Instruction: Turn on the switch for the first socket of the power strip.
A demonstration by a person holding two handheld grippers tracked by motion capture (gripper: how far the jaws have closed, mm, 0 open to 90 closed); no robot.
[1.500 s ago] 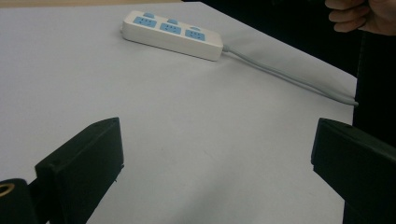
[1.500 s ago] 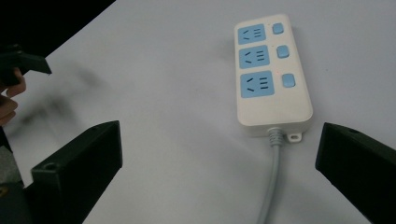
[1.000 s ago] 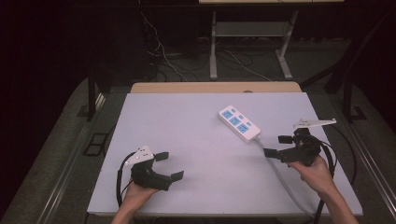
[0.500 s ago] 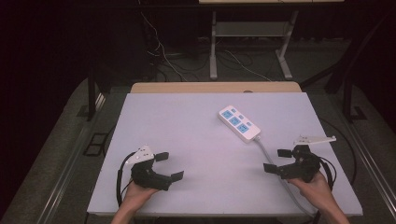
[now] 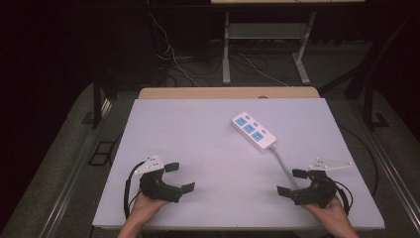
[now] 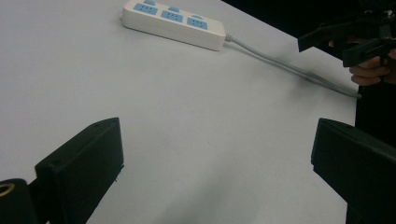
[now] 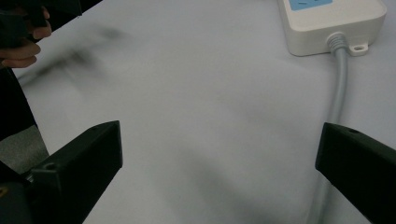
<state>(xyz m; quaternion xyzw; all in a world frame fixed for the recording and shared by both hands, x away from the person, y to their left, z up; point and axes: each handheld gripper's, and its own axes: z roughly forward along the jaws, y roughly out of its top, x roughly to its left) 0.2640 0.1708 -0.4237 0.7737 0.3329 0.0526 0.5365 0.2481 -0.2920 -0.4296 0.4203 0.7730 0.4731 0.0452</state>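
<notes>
Wide-apart fingers [image 6: 79, 168] frame a white power strip [image 6: 173, 23] on the table [image 6: 93, 79].

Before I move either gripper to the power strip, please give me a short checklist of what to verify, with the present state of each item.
1. Left gripper open and holding nothing: ok.
2. Right gripper open and holding nothing: ok.
3. Power strip lying flat on the table, sockets up: ok.
4. Path from each gripper to the strip free of other things: ok.
5. Grey cable away from the right gripper: not ok, it runs close beside its jaws.
6. Cable's far end plugged in or free: cannot tell.
</notes>
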